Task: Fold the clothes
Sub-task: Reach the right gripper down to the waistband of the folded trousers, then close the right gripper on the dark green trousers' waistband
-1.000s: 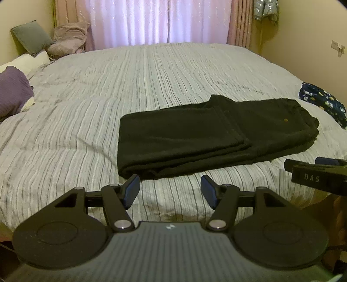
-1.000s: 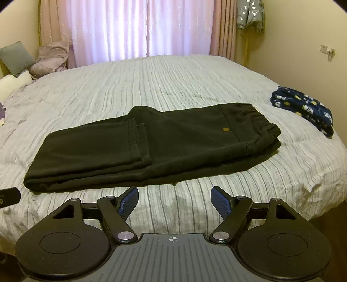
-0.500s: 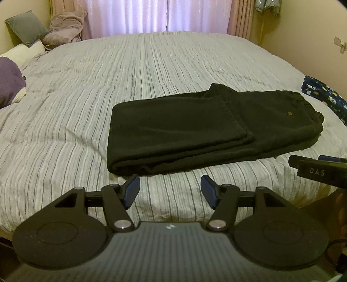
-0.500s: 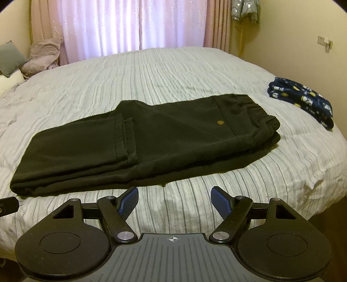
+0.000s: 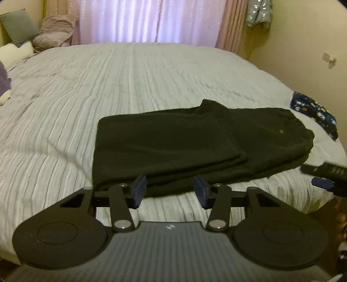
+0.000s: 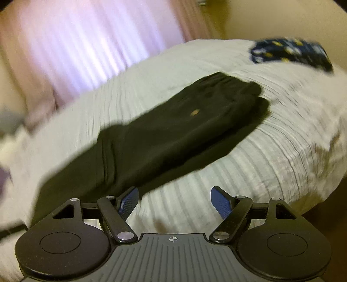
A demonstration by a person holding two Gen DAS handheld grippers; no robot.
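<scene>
Black trousers [image 5: 195, 147] lie folded lengthwise on the striped grey bedspread [image 5: 108, 86], waistband to the right. My left gripper [image 5: 170, 191] is open, its blue pads just in front of the trousers' near folded edge. The right wrist view is tilted and blurred; there the trousers [image 6: 173, 134] run diagonally, and my right gripper [image 6: 174, 202] is open, its left pad at the near edge of the cloth and nothing between the fingers. The right gripper's tip [image 5: 325, 176] shows at the right edge of the left wrist view.
A dark blue patterned garment [image 5: 314, 115] lies at the bed's right edge [image 6: 290, 52]. Pillows [image 5: 19, 43] and a bundled blanket are piled at the far left. Pink curtains [image 5: 141, 19] hang behind the bed, and a wall stands close on the right.
Both grippers have moved closer to the trousers' near edge. The right gripper has rolled and swung, so its view is now tilted and blurred. Both stay open.
</scene>
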